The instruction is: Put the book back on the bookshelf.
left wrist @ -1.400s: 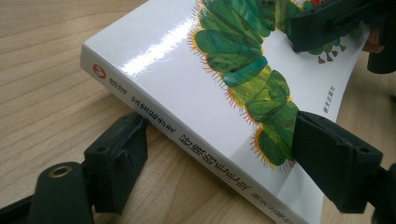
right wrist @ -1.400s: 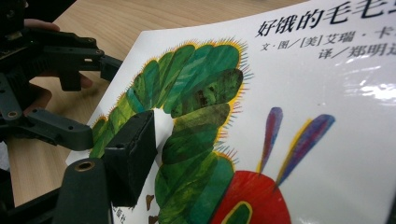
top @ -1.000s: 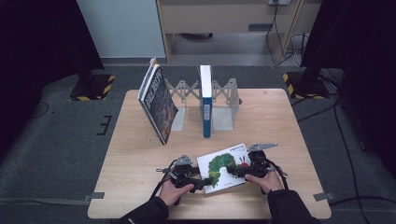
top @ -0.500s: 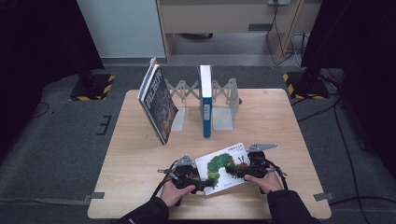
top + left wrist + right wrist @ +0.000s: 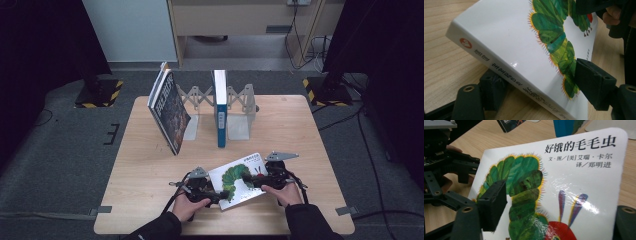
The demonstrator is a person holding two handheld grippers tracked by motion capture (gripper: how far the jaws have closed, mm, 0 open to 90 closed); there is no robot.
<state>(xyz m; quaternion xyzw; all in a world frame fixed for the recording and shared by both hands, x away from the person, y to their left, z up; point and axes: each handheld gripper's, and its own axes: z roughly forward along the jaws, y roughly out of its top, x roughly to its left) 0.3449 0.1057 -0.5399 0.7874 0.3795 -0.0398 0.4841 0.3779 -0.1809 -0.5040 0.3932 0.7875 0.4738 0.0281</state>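
Left gripper view: caterpillar book (image 5: 506,42) sits between the jaws.

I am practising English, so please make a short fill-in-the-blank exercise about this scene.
1. Both grippers hold a white book with a green ____ on its cover.
2. The table is made of ____.
3. The blue book stands ____ in the rack.
4. The dark book ____ to one side.

Missing words: caterpillar; wood; upright; leans
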